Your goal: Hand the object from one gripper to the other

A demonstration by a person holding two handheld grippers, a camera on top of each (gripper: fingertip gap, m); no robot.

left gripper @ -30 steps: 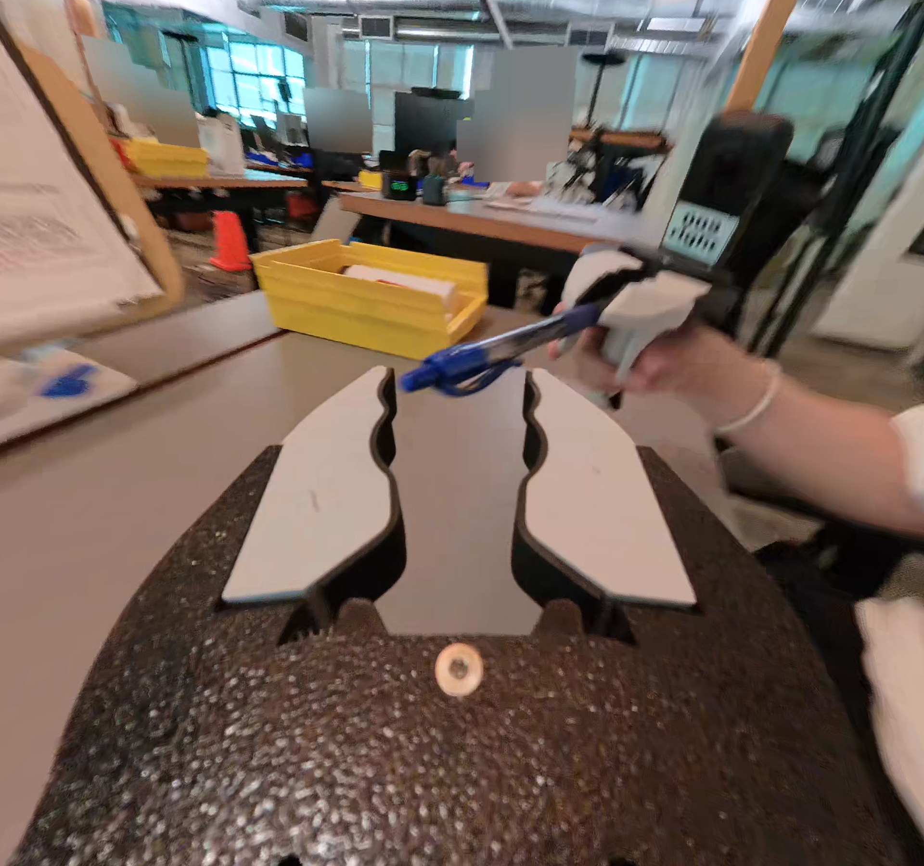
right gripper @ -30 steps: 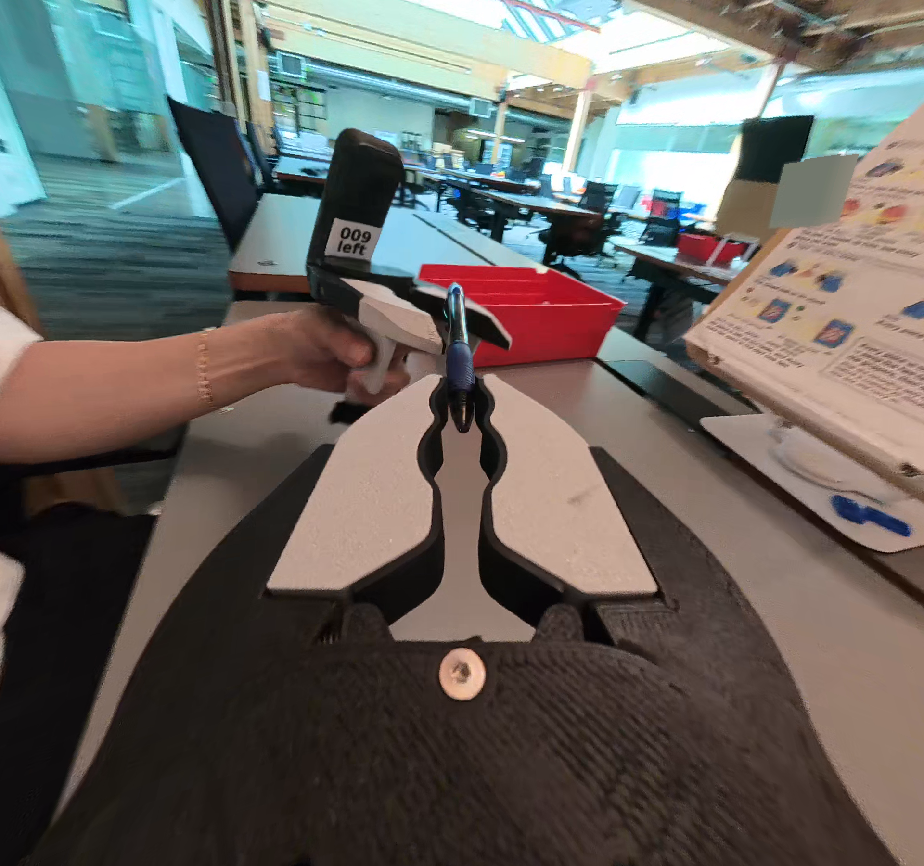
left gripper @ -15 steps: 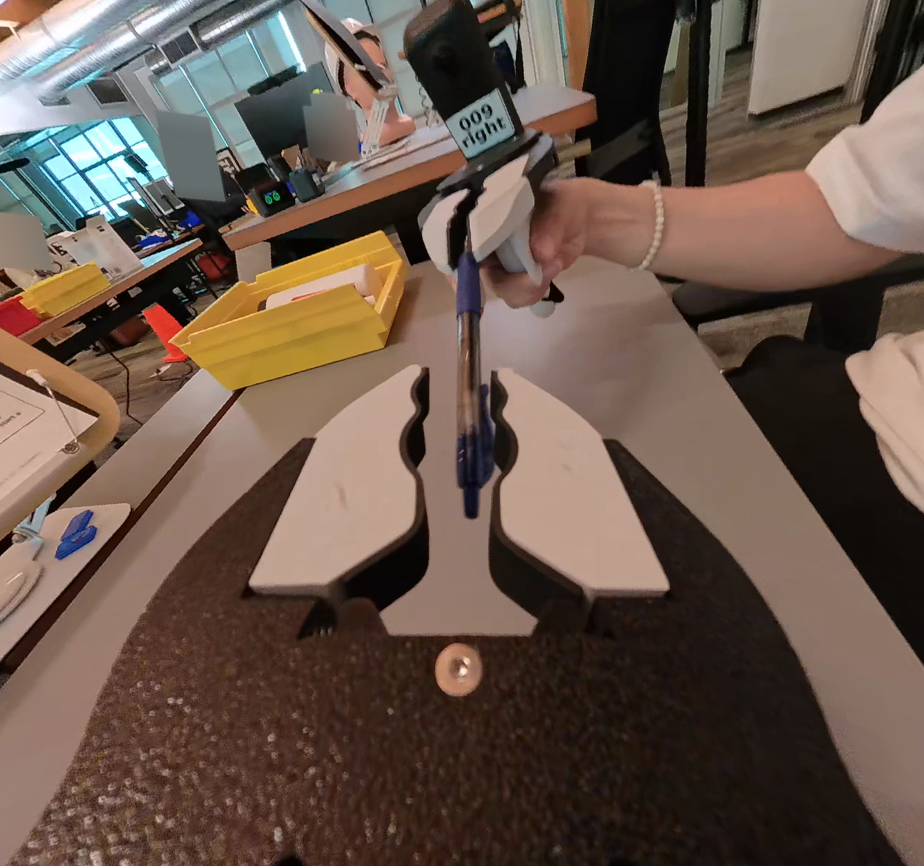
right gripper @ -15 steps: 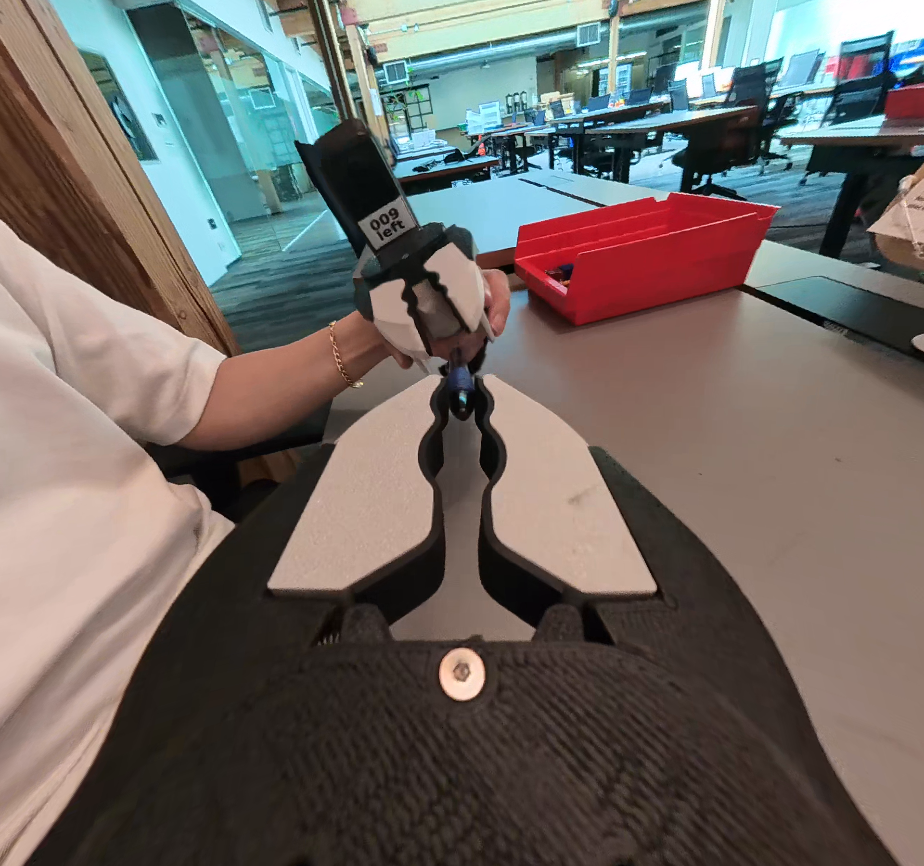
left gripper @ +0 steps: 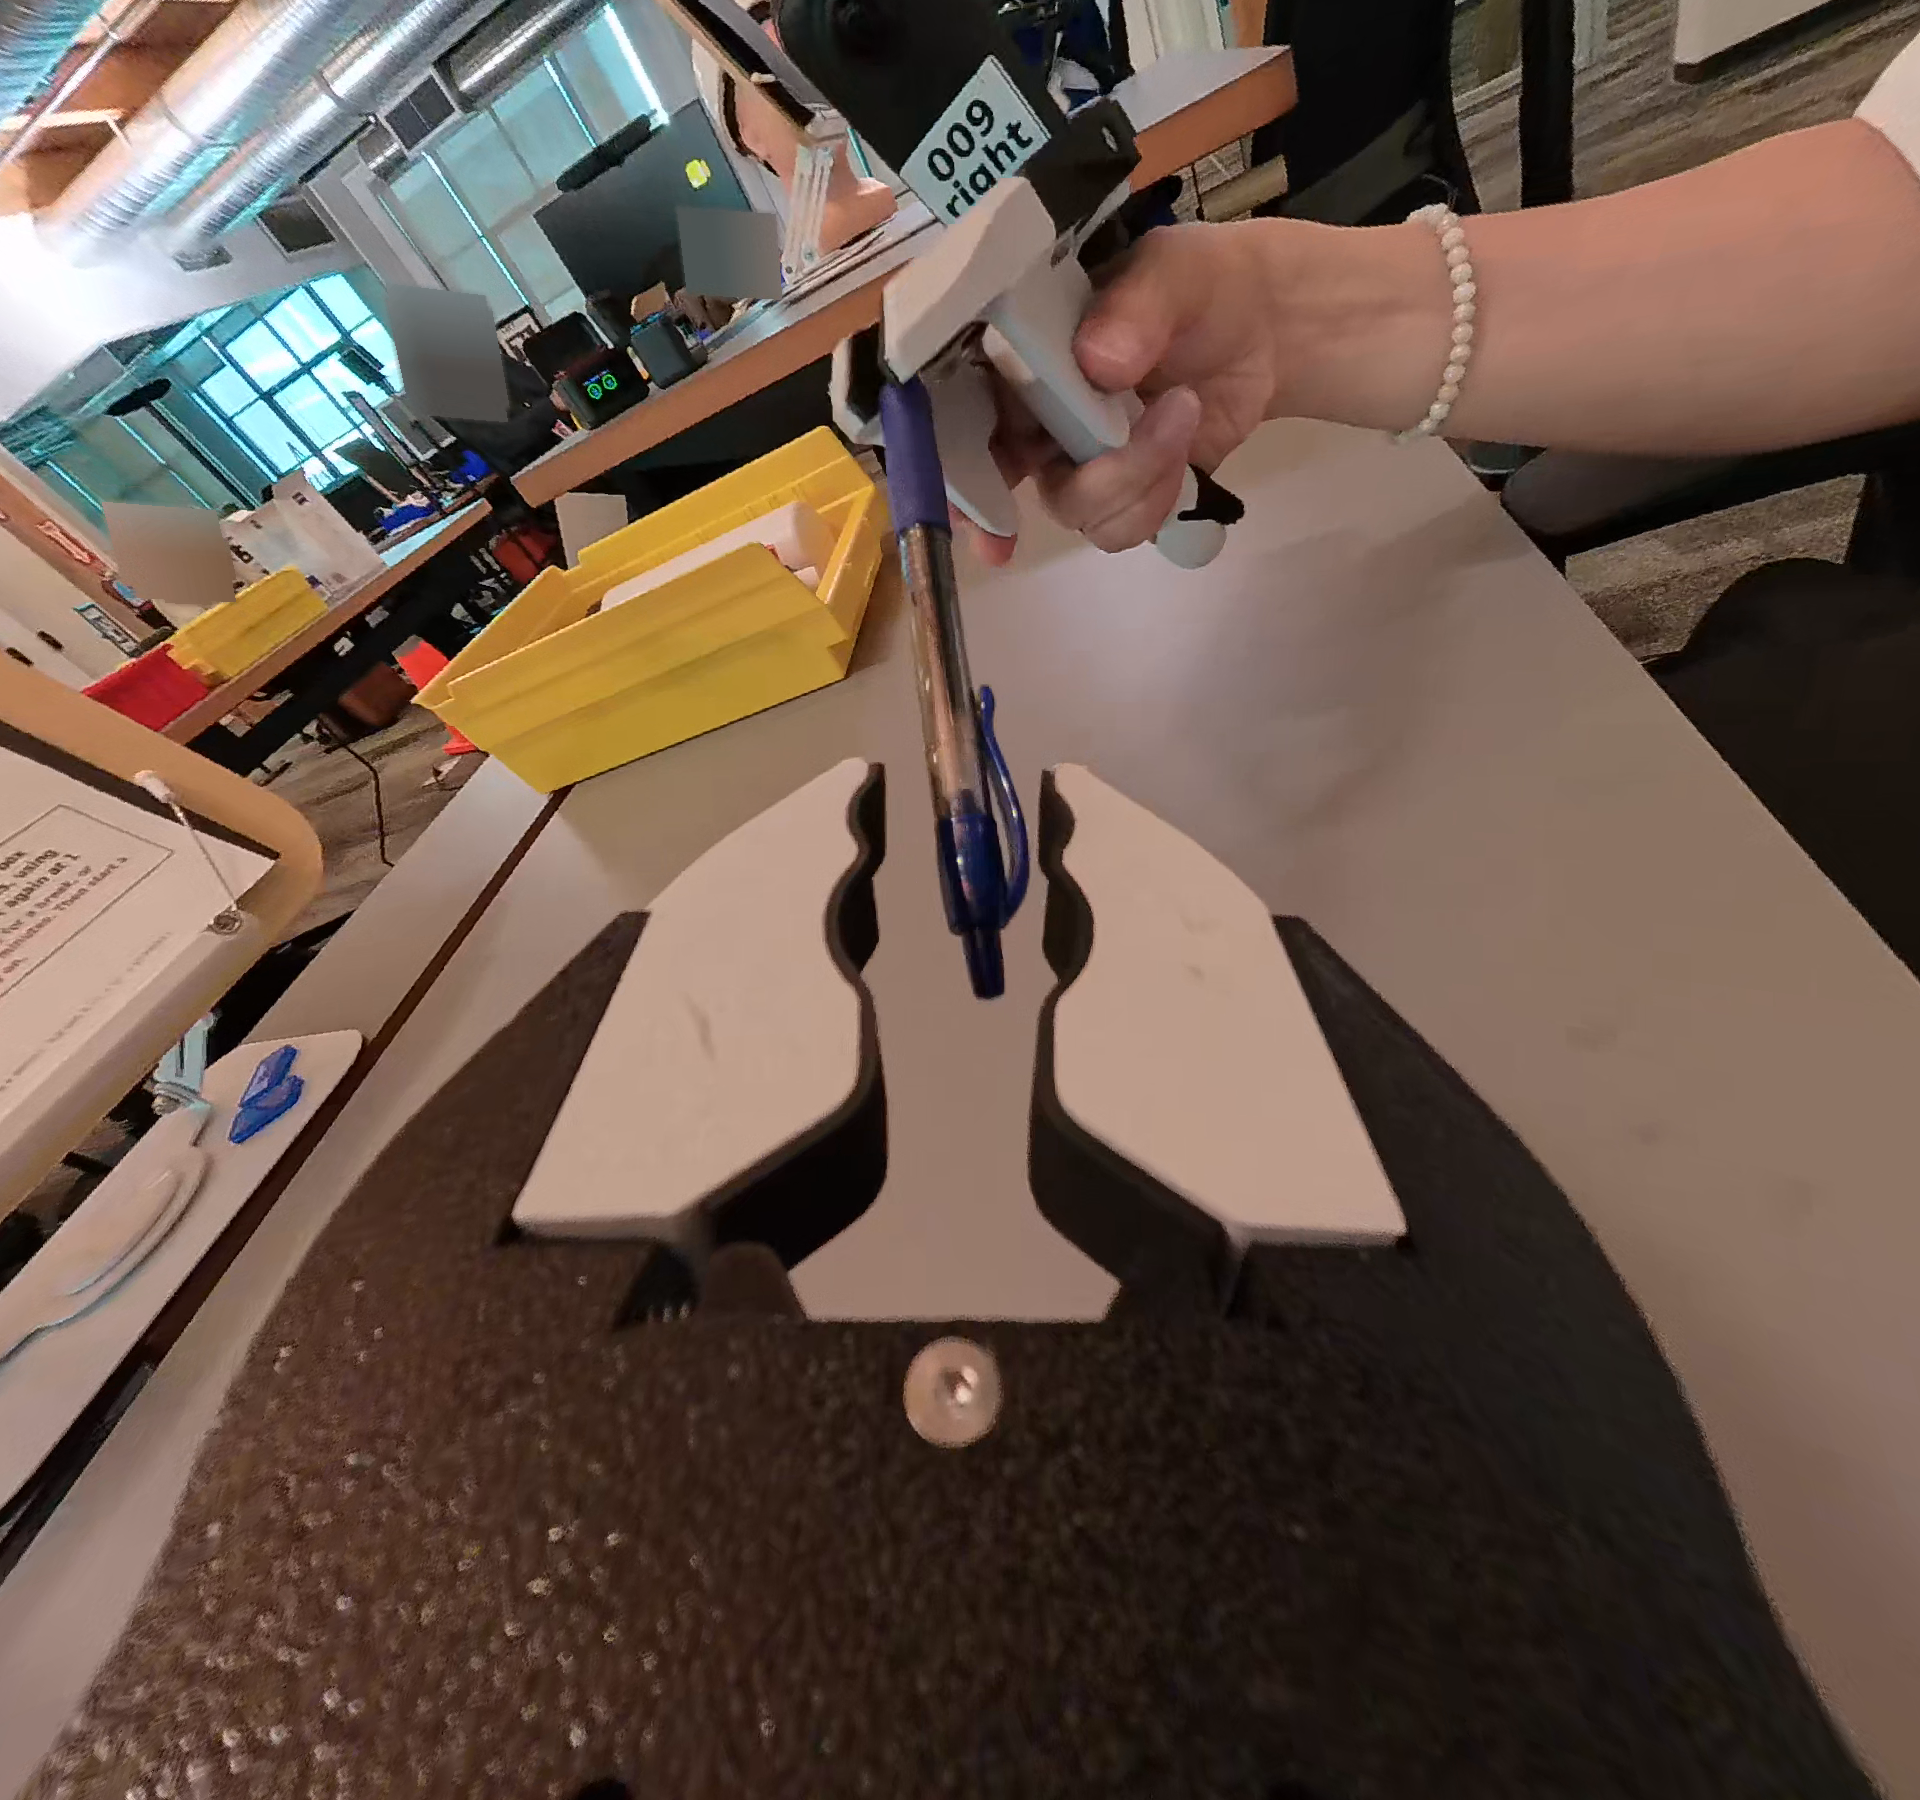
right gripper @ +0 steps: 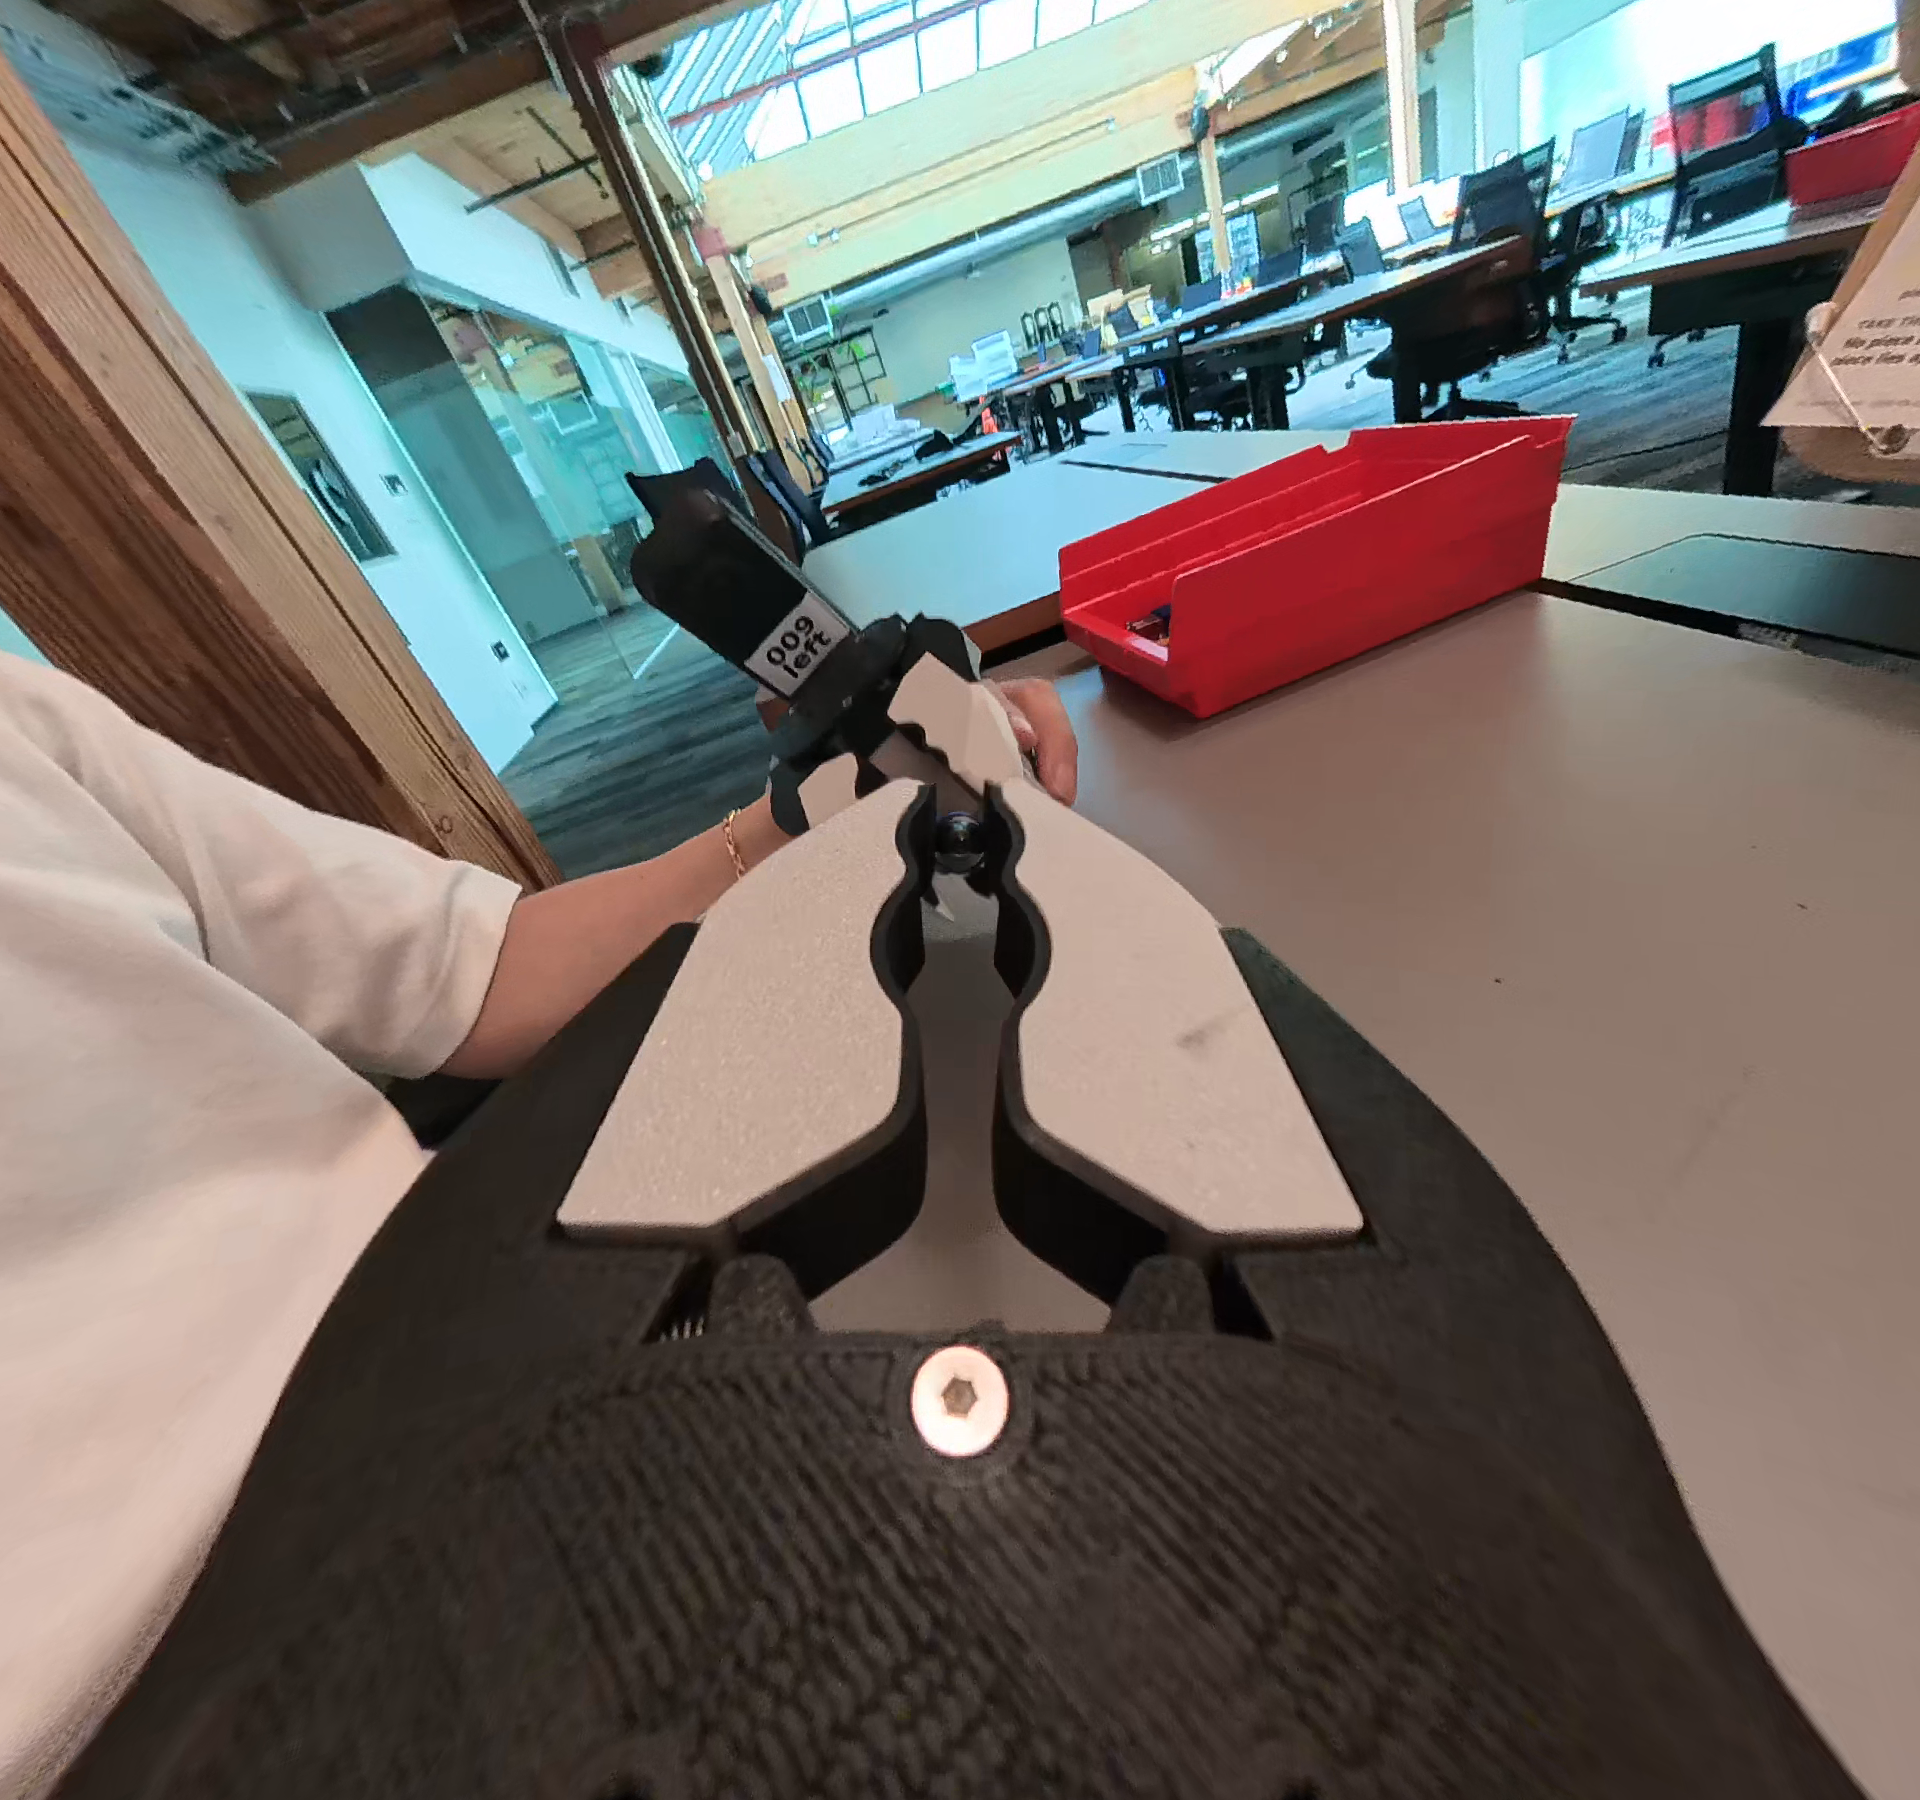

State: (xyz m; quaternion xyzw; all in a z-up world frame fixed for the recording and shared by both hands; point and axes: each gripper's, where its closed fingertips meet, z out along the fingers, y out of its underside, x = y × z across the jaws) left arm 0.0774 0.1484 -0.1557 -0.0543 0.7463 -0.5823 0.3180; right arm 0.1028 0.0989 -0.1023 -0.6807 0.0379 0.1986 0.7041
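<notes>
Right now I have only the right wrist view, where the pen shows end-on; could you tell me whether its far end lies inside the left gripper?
Observer: Yes. The pen's clip end lies between the left gripper's fingers, past their tips.
Operator: Thank you. Are those fingers gripping it?
Observer: No. They stand open, with a gap to the pen on each side.
Operator: And where along the pen does the right gripper hold it?
Observer: The right gripper is shut on the blue rubber grip, and the pen slants down from there.
</notes>
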